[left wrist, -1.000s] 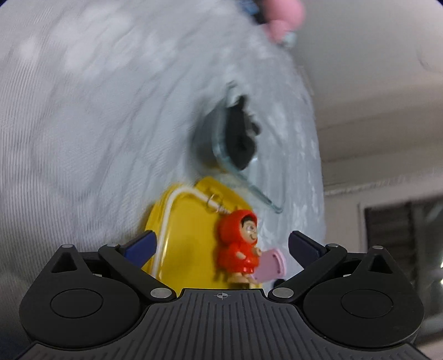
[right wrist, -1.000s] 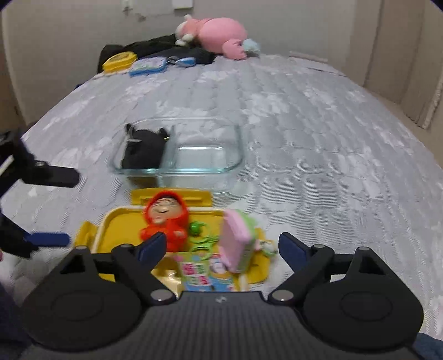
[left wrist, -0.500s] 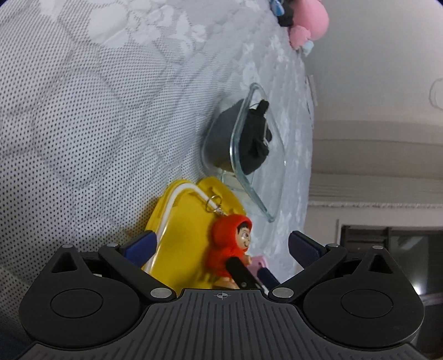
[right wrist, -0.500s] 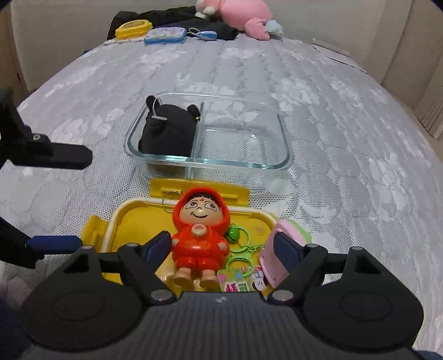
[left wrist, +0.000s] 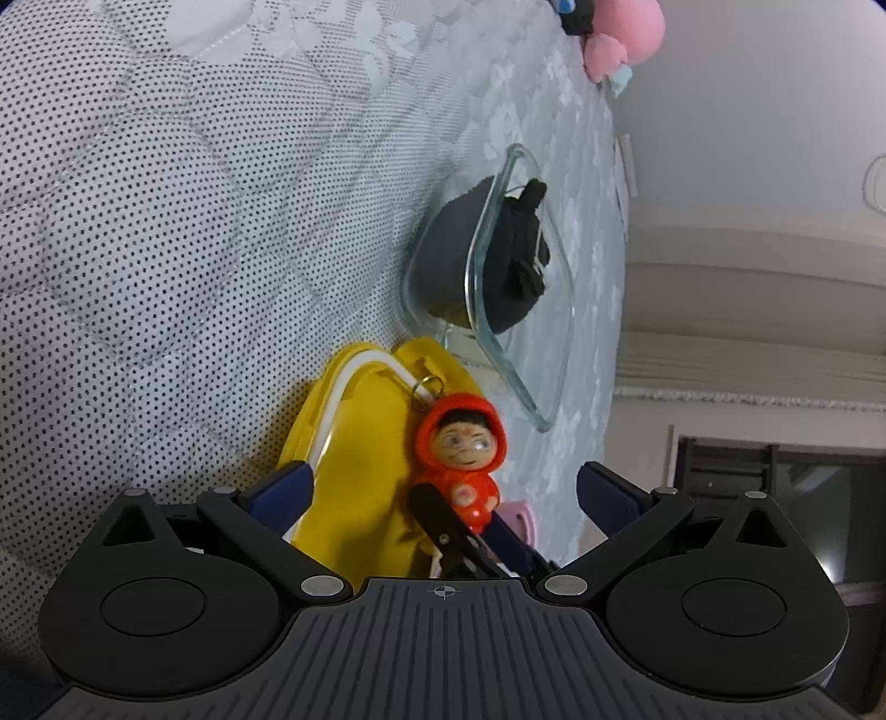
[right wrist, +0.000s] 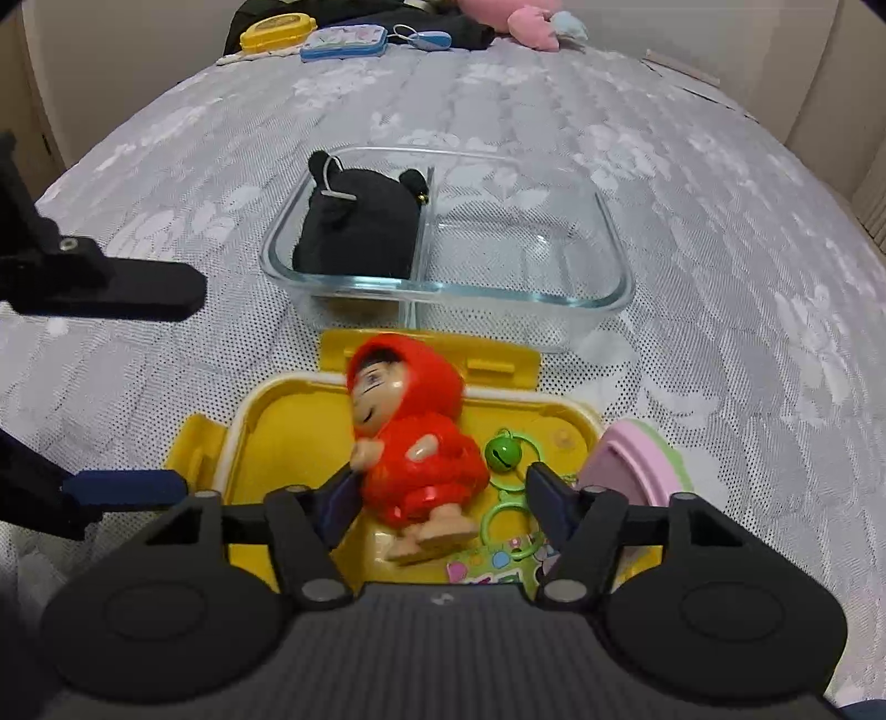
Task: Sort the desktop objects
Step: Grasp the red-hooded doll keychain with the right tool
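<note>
A red-hooded doll keychain (right wrist: pixel 415 437) lies tilted in the yellow lid (right wrist: pixel 288 432), between the fingers of my right gripper (right wrist: pixel 440 501), which stand half closed around its lower body; contact is unclear. The doll also shows in the left wrist view (left wrist: pixel 462 454). A green bell keyring (right wrist: pixel 501 454), a pink case (right wrist: pixel 637 465) and a printed card (right wrist: pixel 487 565) lie at the lid's right. My left gripper (left wrist: pixel 443 490) is open and empty beside the lid (left wrist: pixel 360 432). A two-part glass container (right wrist: pixel 554 293) behind holds a black plush (right wrist: pixel 360 227) in its left compartment.
All rests on a grey quilted bed (right wrist: pixel 720 249). At the far edge lie a yellow box (right wrist: pixel 277 30), a blue case (right wrist: pixel 343 41), dark cloth and a pink plush (right wrist: pixel 526 16). My left gripper's fingers (right wrist: pixel 127 490) reach in at the left of the right wrist view.
My right gripper has moved forward and narrowed around the red doll, which has tipped over to the side. The left gripper has steadied beside the yellow lid.
</note>
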### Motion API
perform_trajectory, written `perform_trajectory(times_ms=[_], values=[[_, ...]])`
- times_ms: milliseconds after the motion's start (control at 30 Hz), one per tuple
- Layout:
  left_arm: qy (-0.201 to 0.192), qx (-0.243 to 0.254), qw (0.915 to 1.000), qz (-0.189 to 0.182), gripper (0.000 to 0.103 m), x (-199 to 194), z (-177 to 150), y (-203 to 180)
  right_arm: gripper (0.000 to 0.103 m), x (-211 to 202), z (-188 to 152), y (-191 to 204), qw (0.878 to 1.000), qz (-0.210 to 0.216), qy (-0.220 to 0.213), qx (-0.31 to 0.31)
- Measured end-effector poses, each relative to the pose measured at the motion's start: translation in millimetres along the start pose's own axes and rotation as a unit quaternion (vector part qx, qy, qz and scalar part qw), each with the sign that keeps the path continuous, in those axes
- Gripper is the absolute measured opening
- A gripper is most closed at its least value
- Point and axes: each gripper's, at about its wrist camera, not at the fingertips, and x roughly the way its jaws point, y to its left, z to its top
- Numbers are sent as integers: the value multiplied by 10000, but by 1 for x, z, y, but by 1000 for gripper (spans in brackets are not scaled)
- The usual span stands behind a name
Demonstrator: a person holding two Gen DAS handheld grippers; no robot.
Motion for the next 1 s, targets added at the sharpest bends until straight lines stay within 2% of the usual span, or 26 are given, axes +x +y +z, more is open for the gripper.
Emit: perform_trajectory(times_ms=[133, 267, 533, 700, 867, 1000], values=[[32, 70, 9999, -84, 103, 0, -1, -2, 51, 1, -2, -5, 9999, 84, 40, 84], [78, 98, 9998, -180, 103, 1, -1, -2, 51, -3, -3, -12, 9993, 270, 19, 273], [172, 109, 9997, -109, 103, 5, 0, -2, 50, -21, 0, -28, 9958, 627, -63, 658], [192, 116, 9997, -101, 103, 5, 0, -2, 50, -27, 1, -36, 9928, 814, 54, 877], [139, 212, 9995, -162, 103, 4, 0, -10, 49, -37, 6, -42, 9902, 838, 332, 1065], [114, 439, 9989, -121, 103, 1, -4, -20, 50, -27, 20, -31, 9917, 587, 965, 616]])
